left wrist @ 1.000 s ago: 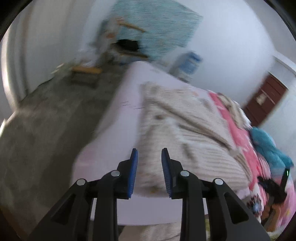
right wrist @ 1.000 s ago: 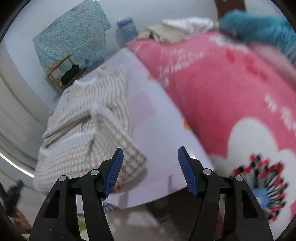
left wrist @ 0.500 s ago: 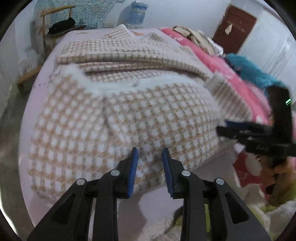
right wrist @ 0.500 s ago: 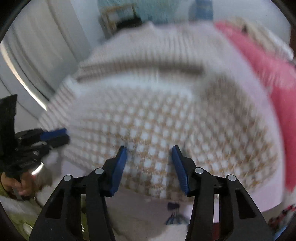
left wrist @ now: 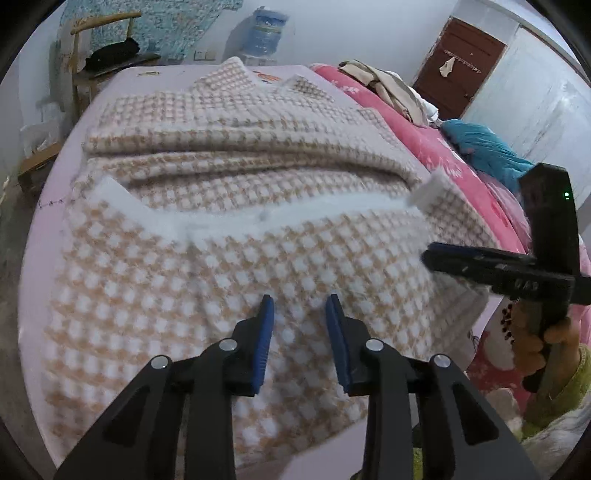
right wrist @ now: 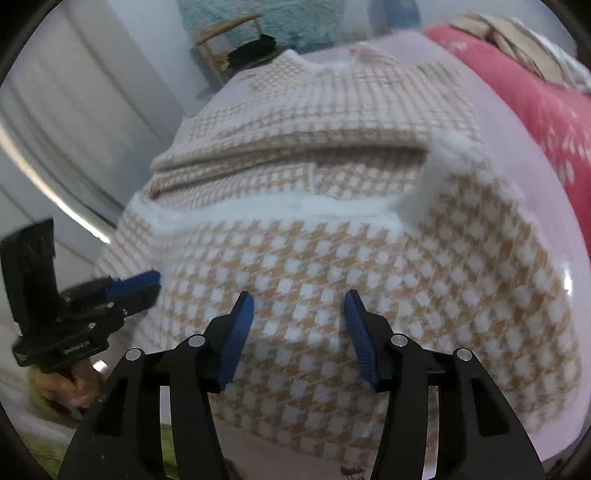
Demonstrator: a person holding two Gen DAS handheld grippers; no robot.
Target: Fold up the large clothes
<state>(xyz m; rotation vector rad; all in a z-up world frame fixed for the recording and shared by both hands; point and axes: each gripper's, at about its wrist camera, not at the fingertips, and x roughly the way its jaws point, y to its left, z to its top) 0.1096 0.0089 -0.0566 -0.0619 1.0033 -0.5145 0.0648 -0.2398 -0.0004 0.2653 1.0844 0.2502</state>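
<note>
A large beige-and-white houndstooth coat (left wrist: 207,236) lies spread on the bed, sleeves folded across its middle, white fleece trim showing. It also fills the right wrist view (right wrist: 332,236). My left gripper (left wrist: 300,306) is open and empty just above the coat's near hem. My right gripper (right wrist: 299,301) is open wider and empty over the hem too. The right gripper also shows at the right edge of the left wrist view (left wrist: 436,254), at the coat's right side. The left gripper shows at the left of the right wrist view (right wrist: 147,282), at the coat's left edge.
The coat rests on a pale lilac bedsheet (left wrist: 44,229). A pink floral blanket (left wrist: 454,162) and a teal fluffy item (left wrist: 480,147) lie to the right, with loose clothes (left wrist: 388,88) behind. A wooden chair (left wrist: 99,48), a water bottle (left wrist: 264,33) and a brown door (left wrist: 461,66) stand at the back.
Both grippers swung from looking along the bed to facing the coat and came close to its near hem. The right jaws narrowed a little, then widened slightly.
</note>
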